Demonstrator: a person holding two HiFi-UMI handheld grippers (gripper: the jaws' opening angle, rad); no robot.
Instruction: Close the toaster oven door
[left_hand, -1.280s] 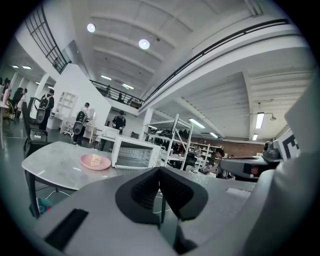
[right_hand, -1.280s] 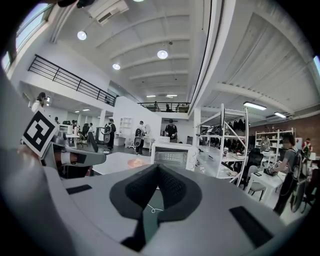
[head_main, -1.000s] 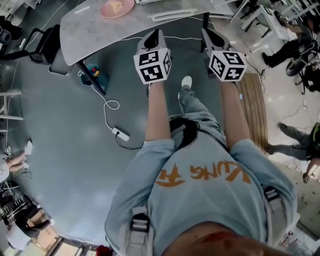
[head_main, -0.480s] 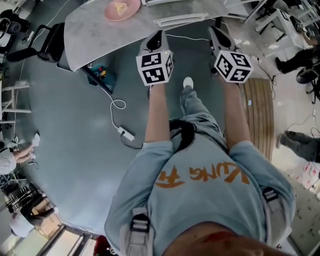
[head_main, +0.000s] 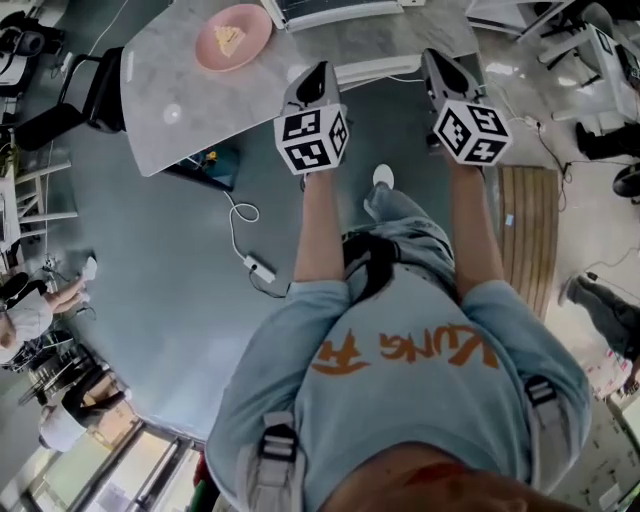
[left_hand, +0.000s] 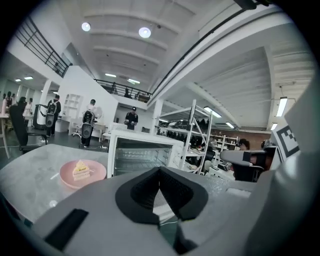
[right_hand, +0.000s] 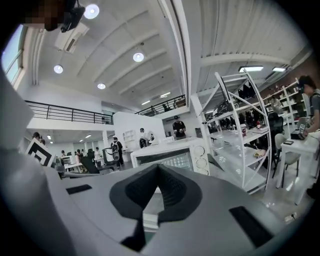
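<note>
Both tools were empty, jaws pressed together: left tool (head_main: 318, 72) and right tool (head_main: 442, 62), held out w/ tips at the near edge of the tabletop (head_main: 200, 110). Just beyond, btwn the two tips, lay the door (head_main: 376, 70), dropped open and flat. Its long edge ran L-R across the person, so neither tool was clearly nearer. Behind it stood the toaster oven (left_hand: 140, 155), racks showing (pink plate (left_hand: 82, 173) w/ cake off to its left). Closing prob. needs a lift under that front edge, up and away.
</note>
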